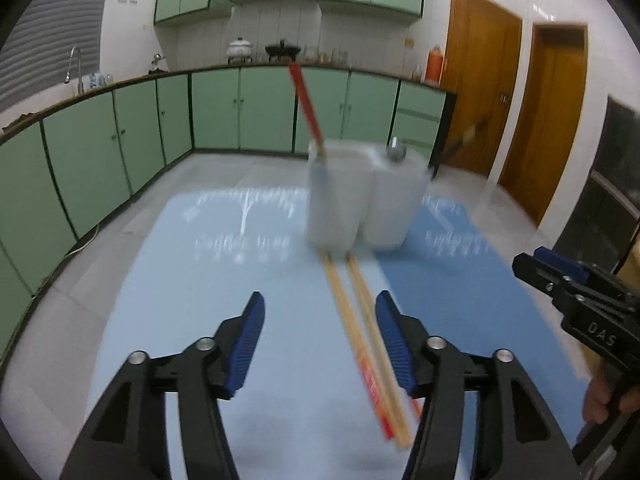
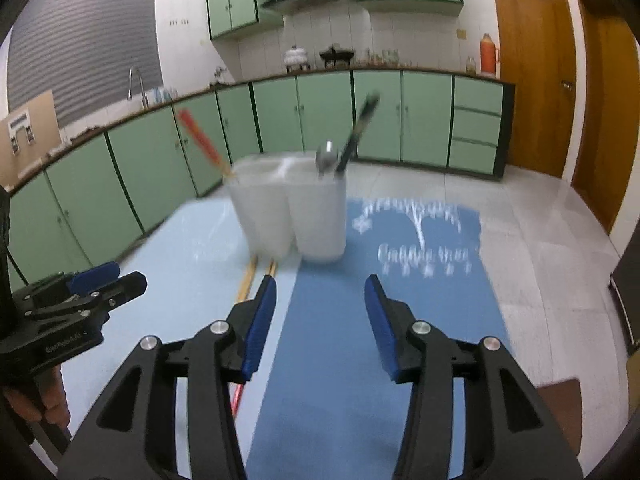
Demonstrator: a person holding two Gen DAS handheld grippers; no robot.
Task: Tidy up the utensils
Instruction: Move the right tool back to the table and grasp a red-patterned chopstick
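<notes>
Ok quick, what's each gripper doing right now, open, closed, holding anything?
Left gripper: open, holding nothing; chopsticks lie between its jaws.
Right gripper: open, empty.

Green cabinets (image 2: pixel 328 116) line white-tiled walls; wooden doors (image 2: pixel 532 72) right; grey shutter (image 2: pixel 84 40) left.

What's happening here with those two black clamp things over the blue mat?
A person is sorting utensils in a kitchen with a hand-held gripper in each hand. The left gripper and right gripper are both open and hold nothing. A white two-compartment utensil holder stands on the blue mat. One compartment holds a red-handled utensil; the other holds a spoon and a dark-handled utensil. A pair of wooden chopsticks lies on the mat in front of the holder, between the left gripper's fingers but not gripped.
</notes>
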